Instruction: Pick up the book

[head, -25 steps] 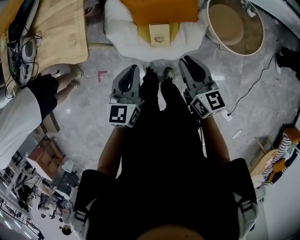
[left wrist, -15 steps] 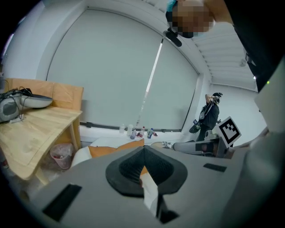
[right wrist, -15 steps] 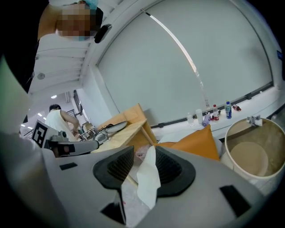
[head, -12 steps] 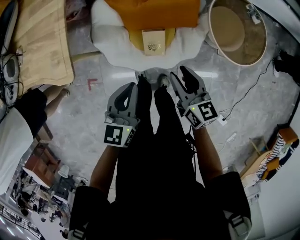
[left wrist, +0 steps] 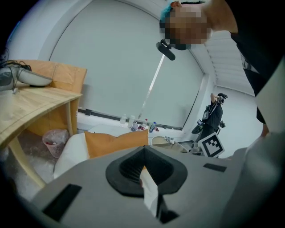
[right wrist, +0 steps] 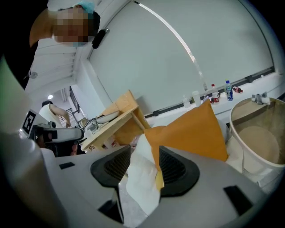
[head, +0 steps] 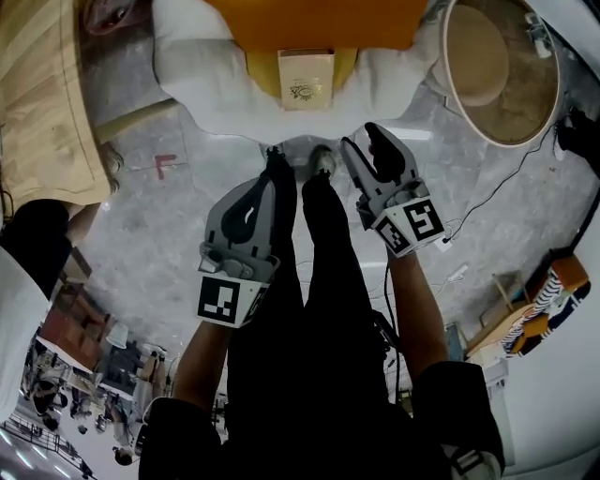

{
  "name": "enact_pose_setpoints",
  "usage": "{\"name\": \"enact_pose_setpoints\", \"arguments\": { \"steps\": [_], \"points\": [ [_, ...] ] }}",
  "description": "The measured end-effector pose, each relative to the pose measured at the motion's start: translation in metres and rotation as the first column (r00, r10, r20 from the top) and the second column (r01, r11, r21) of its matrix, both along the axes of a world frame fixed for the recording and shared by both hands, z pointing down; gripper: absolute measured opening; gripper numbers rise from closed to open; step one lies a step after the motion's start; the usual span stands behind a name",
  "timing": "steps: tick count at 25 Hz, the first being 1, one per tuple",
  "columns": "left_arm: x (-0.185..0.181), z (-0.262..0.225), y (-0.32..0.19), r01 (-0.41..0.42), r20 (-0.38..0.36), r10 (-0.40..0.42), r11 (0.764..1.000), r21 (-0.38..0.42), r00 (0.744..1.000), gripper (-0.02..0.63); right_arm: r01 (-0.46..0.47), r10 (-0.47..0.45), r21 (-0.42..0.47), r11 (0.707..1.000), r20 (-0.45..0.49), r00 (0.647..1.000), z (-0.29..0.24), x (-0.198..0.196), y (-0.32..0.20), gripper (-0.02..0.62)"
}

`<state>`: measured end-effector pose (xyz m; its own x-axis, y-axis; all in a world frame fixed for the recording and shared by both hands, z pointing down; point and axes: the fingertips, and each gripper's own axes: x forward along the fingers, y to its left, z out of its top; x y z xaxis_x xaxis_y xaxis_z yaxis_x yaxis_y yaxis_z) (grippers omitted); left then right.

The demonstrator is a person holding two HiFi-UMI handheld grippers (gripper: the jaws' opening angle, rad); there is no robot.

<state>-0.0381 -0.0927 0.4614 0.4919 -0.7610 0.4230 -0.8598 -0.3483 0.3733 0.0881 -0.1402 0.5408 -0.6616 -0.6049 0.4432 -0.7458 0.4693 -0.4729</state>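
A white padded seat (head: 206, 94) is bearing a broad orange cushion (head: 309, 19) and, before it, the small cream book (head: 306, 80), lying flat, seemingly on a yellow pad (head: 261, 70). The right gripper (head: 378, 159) has just been opening its empty jaws, now spread. The left gripper (head: 258, 197) is pressing its jaws together on nothing. Doing this well likely means sliding spread jaws level over the book's near edge.

Surroundings noted: furniture and floor items.
Orange cushion (head: 309, 14) at top centre rests on a white padded seat (head: 202, 80); round beige tub (head: 525, 108) upper right; wooden tabletop (head: 42, 103) upper left; red mark (head: 165, 165) on grey floor (head: 141, 234).
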Motion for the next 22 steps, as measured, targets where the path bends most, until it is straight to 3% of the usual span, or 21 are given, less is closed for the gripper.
{"name": "enact_pose_setpoints", "arguments": {
  "steps": [13, 17, 22],
  "points": [
    [0.013, 0.099, -0.002, 0.021, -0.022, -0.025, 0.989, -0.149, 0.999, 0.002, 0.013, -0.016, -0.079, 0.997, -0.039, 0.999, 0.139, -0.009, -0.028, 0.187],
    [0.012, 0.12, -0.008, 0.019, -0.013, -0.022, 0.986, -0.167, 1.0, 0.002, -0.024, 0.018, -0.111, 0.994, -0.057, 0.998, 0.183, 0.0, -0.045, 0.186],
    [0.007, 0.136, -0.018, 0.071, -0.037, -0.079, 0.981, -0.181, 0.996, 0.002, -0.041, 0.032, -0.141, 0.989, -0.068, 0.997, 0.225, 0.003, -0.06, 0.187]
  ]
}}
